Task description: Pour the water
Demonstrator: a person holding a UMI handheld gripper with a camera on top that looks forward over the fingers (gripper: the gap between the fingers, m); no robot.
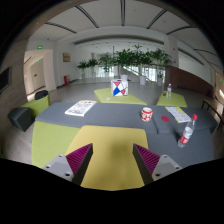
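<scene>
A red and white cup [147, 114] stands on the grey and yellow table [110, 140], beyond my right finger. A clear plastic bottle with a red label [185, 134] stands further right of the cup, near the table's right side. My gripper [112, 162] is open and empty, well short of both, above the yellow part of the table. Its two fingers with magenta pads [76, 160] are spread wide apart with nothing between them.
A red, white and blue carton [120, 88] stands at the table's far middle. A booklet [81, 107] lies at the far left, papers [178, 114] beside the cup. A small bottle [168, 90] stands far right. Chairs [22, 118] at the left, plants behind.
</scene>
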